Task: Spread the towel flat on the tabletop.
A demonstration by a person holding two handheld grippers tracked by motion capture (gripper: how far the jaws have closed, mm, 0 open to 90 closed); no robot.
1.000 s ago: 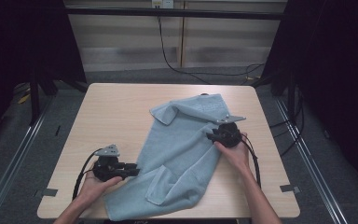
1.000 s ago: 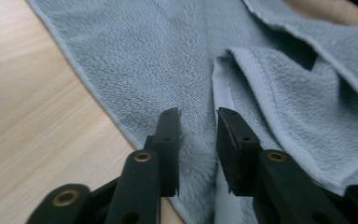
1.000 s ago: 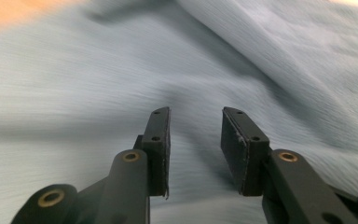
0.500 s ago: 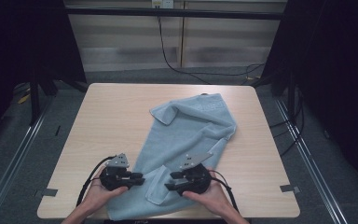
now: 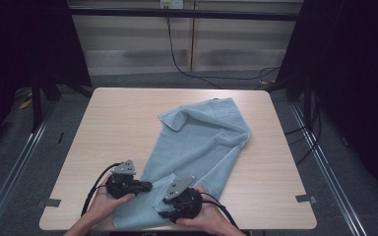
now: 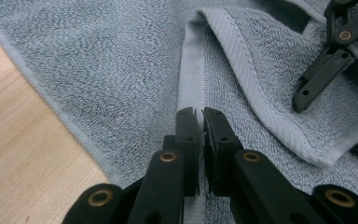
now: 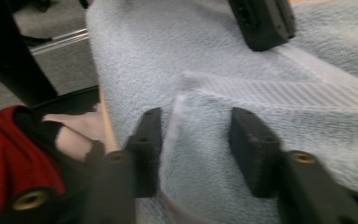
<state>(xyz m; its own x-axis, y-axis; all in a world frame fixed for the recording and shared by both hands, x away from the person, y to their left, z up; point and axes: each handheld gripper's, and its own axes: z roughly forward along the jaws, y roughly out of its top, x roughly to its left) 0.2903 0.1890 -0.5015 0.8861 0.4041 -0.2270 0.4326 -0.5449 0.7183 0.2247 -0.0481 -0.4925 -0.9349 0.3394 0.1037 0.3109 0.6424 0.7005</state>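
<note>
Left gripper view showed our left claw (image 6: 200, 126) clenched on the hem of the pale blue terry towel (image 6: 121, 60). Our right claw (image 7: 193, 140), its jaws just closing, straddled a folded towel corner without yet pinching it. The towel lay diagonally across the light wooden worktop (image 5: 118, 123). We judged a fold was beginning; next, the right claw needed to grip. The towel's near edge was hidden behind our hands.
</note>
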